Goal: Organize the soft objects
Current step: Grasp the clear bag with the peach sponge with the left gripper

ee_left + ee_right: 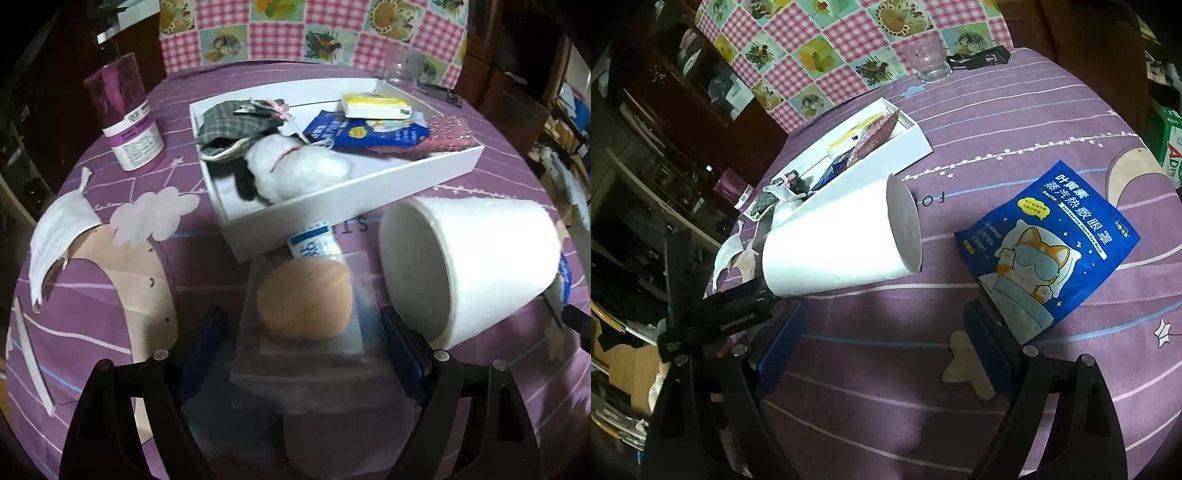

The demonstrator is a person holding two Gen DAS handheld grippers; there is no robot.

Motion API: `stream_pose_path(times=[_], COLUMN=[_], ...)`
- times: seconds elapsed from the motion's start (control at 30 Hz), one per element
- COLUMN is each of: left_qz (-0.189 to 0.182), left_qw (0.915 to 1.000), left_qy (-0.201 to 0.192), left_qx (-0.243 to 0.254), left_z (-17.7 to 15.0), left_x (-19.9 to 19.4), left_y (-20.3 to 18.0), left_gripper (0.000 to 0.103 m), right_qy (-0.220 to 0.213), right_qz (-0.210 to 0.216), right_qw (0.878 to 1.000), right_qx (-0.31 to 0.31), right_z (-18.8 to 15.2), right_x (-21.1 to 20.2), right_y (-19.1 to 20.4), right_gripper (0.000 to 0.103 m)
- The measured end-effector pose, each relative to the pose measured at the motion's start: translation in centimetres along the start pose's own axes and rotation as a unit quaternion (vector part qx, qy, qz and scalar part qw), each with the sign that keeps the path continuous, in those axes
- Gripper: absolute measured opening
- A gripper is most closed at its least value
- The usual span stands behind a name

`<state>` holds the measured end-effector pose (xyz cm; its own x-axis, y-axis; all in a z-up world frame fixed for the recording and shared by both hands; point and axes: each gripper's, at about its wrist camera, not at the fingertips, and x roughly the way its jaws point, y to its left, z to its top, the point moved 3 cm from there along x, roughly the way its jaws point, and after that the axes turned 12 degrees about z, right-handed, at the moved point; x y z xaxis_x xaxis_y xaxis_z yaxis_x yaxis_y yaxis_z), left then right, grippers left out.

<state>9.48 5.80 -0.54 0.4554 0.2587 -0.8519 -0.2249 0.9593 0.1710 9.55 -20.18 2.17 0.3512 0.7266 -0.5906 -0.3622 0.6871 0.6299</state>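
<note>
Through my left camera, the left gripper point(306, 325) has its blue fingers point(400, 354) spread wide on either side of a clear plastic packet point(299, 332) holding a beige roll of soft fabric point(304, 299); I cannot tell whether the pads actually press on the packet's edges or only flank it. The packet's far end, with a blue and white label, reaches the near wall of a shallow white tray point(332, 210) on the purple tablecloth point(110, 314). Inside the tray I see a grey checked pouch point(229, 125), a white plush toy point(295, 166) with dark parts, a blue sachet point(354, 133), a yellow pack of tissues point(373, 105) lying on top of it, and something pink and sparkly point(436, 136) in the right-hand corner. A big white paper roll point(469, 266) lies on its side just right of the packet, close to the tray. To the left are a crumpled white face mask point(55, 240) and a purple tub point(125, 110) standing upright. From my right camera, the right gripper point(882, 347) hangs over bare cloth with its fingers point(783, 339) parted and nothing between them. The paper roll point(842, 240) lies ahead of its left finger, and a blue eye-mask pouch point(1049, 251) with a cartoon cat lies flat to the right, well apart from the tray point(871, 166). A drinking glass point(929, 61) stands at the table's far edge.
</note>
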Motion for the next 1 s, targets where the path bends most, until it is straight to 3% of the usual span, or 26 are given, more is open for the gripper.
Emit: stream_pose_path(times=[0.17,0.53,0.83,0.97,1.0], left_qz=[0.006,-0.008,-0.025,-0.026,-0.028], left_qw=[0.9999,0.9979,0.9952,0.9945,0.9942], left_qy=[-0.007,-0.01,-0.028,-0.032,-0.032], left_qx=[-0.011,-0.063,-0.091,-0.096,-0.098], left_z=[-0.6,-1.3,-1.5,-1.7,-1.8], left_x=[-0.6,-1.3,-2.6,-3.2,-3.3], left_y=[0.3,2.4,3.7,4.1,4.3], left_gripper=[0.073,0.071,0.058,0.041,0.028], right_qy=[-0.002,-0.012,-0.011,-0.004,0.0], right_qz=[-0.004,-0.011,-0.034,-0.046,-0.048], right_qw=[1.0,1.0,0.999,0.999,0.999], right_qx=[-0.003,-0.012,-0.004,-0.016,-0.02], right_z=[0.0,0.3,0.8,0.9,1.0], right_x=[-0.2,-0.5,-0.9,-1.3,-1.3], right_y=[-0.2,-0.4,0.0,1.8,2.4], right_gripper=[0.088,0.088,0.088,0.088,0.088])
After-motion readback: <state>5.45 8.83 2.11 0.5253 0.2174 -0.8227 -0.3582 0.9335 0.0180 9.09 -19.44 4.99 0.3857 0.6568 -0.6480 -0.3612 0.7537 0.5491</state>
